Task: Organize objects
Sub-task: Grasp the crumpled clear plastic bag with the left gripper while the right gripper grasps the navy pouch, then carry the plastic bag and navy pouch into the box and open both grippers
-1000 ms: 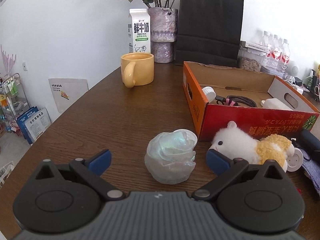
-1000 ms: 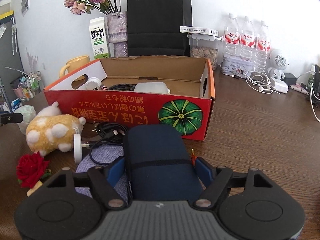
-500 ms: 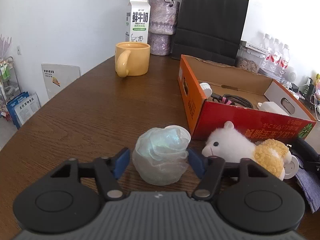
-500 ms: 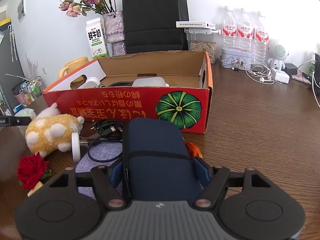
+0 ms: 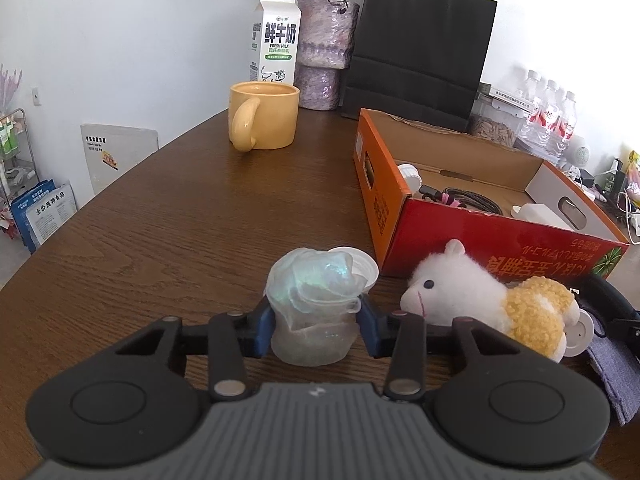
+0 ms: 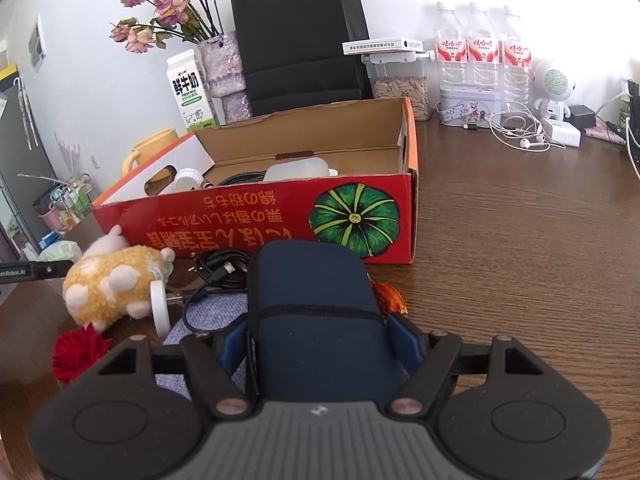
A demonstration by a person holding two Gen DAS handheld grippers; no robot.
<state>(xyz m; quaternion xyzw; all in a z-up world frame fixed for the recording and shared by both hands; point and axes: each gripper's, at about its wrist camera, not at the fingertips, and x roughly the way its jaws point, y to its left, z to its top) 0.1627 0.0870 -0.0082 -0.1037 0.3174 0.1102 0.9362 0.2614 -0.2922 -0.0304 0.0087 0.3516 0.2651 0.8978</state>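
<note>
left gripper (image 5: 316,322) fingers just closing, pads clamped on iridescent puff (image 5: 314,304) on surface | right gripper (image 6: 320,340) fingers clamped on navy pouch (image 6: 316,312) | box (image 6: 248,226) beyond both

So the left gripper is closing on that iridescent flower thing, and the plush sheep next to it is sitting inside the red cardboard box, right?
Not quite. In the left wrist view the plush sheep lies on the table outside the red cardboard box, against its front wall. The left gripper has indeed been closing, its pads now against the iridescent flower.
</note>
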